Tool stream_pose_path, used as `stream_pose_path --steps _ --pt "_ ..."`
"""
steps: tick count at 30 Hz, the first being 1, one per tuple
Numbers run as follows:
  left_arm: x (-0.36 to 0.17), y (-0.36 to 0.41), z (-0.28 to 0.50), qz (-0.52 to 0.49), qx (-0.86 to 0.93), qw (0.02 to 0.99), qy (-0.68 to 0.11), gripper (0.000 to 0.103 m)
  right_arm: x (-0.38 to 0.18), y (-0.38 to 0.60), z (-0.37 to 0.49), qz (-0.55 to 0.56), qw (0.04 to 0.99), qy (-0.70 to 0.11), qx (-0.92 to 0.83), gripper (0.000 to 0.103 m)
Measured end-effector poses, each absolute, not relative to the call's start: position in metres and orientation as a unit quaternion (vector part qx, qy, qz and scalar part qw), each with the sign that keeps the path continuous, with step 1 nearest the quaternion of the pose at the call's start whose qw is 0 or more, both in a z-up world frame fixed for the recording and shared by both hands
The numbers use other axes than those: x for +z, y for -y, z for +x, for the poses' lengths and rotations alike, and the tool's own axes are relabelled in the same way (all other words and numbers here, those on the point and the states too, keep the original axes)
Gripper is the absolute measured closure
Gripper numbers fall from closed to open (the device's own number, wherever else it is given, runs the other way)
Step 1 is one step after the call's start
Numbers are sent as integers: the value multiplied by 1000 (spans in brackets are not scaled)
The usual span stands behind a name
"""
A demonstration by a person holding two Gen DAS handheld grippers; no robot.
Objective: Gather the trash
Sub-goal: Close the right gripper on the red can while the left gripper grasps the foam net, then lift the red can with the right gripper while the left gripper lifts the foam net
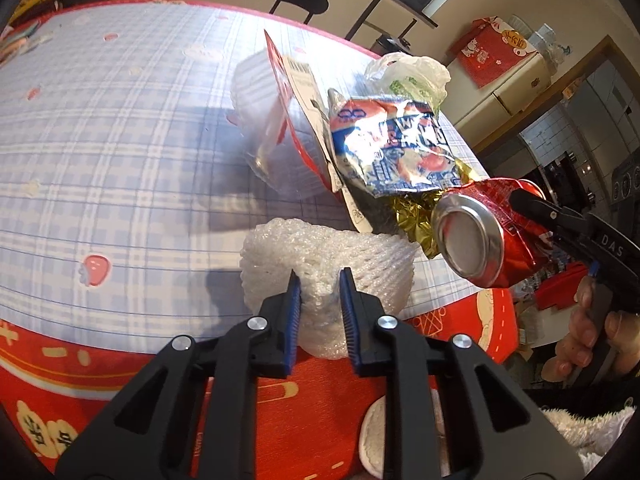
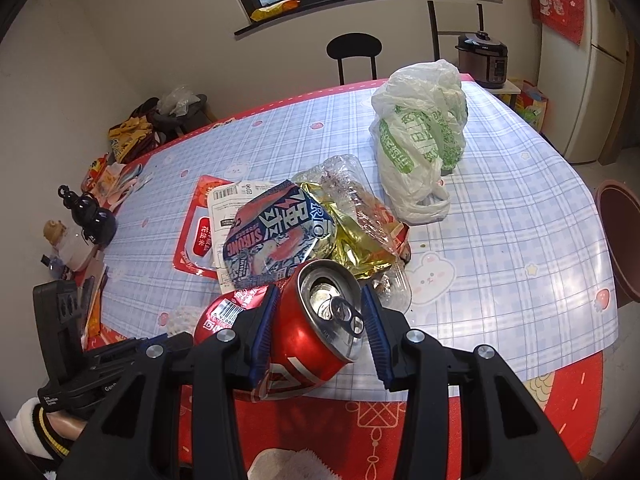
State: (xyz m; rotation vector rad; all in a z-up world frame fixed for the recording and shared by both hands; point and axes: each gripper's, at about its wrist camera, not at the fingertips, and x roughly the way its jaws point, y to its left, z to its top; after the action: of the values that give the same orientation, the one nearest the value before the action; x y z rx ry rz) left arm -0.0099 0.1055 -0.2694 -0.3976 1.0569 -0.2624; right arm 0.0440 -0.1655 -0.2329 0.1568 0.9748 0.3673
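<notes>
Right tool (image 2: 320, 330) round dented red can (image 2: 312, 336), L tool (image 1: 320, 304) pinching foam net (image 1: 326, 264).

Foam net (image 1: 326, 268) at the near table (image 1: 120, 152) edge, between the left gripper (image 1: 319, 280) fingers. Can (image 2: 316, 332) to its right, off the table in the right gripper (image 2: 320, 320). Behind both, heaped wrappers: drink pouch (image 2: 276, 236) atop flat packet (image 2: 200, 228), foil (image 2: 352, 240) alongside. Plastic bag (image 2: 420, 140) farther back, right

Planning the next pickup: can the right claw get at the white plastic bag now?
Probably not yet: the right claw is shut on the crushed red can, though nothing stands before the white plastic bag.
</notes>
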Motion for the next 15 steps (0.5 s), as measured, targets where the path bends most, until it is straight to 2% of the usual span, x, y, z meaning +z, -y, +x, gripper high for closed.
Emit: stream_pose_path --steps 15 --pt "-198 -140 -51 -160 -89 900 -395 81 -217 168 39 87 875 -437 190 62"
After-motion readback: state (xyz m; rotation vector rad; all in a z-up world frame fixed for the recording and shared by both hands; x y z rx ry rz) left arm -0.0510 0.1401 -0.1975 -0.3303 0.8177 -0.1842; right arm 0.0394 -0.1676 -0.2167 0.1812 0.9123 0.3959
